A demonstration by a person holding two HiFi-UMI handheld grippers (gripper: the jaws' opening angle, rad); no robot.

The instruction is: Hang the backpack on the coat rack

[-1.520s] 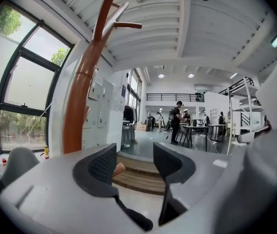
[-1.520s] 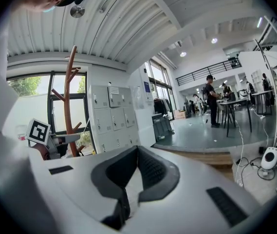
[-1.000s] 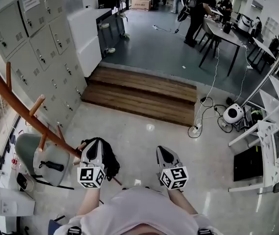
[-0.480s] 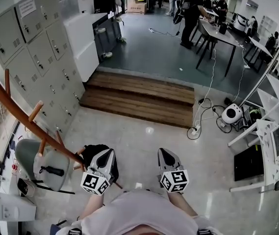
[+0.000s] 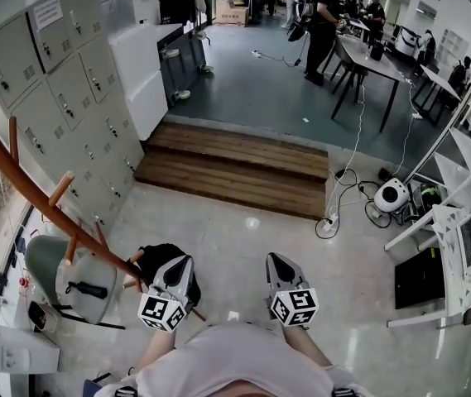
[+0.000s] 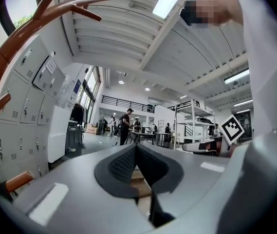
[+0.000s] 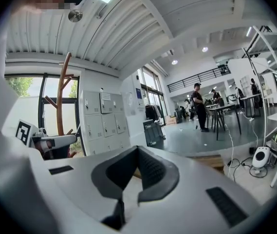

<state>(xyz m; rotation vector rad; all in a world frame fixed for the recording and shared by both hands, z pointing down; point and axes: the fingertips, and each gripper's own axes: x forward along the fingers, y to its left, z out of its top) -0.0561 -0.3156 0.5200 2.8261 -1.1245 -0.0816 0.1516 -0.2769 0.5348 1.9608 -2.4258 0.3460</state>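
The brown wooden coat rack (image 5: 28, 188) curves up the left side of the head view, with short pegs along it. A black backpack (image 5: 154, 255) hangs against its lower pegs, partly hidden behind my left gripper (image 5: 186, 260). That gripper is shut with nothing between its jaws, and sits just right of the backpack. In the left gripper view the rack (image 6: 9, 62) arches overhead and the jaws (image 6: 136, 146) meet. My right gripper (image 5: 273, 259) is held level beside the left, also shut and empty (image 7: 138, 149). The right gripper view shows the rack (image 7: 63, 99) at left.
Grey lockers (image 5: 61, 73) line the wall behind the rack. A grey chair (image 5: 82, 284) stands below it. Wooden steps (image 5: 235, 160) lie ahead, with cables and a white round device (image 5: 393, 193) to the right, white shelving (image 5: 467, 246) beyond, and people at tables (image 5: 326, 15) far back.
My left gripper has shifted right and nearer to me, off the backpack, and its nose now turns slightly right. The right gripper has stayed put.
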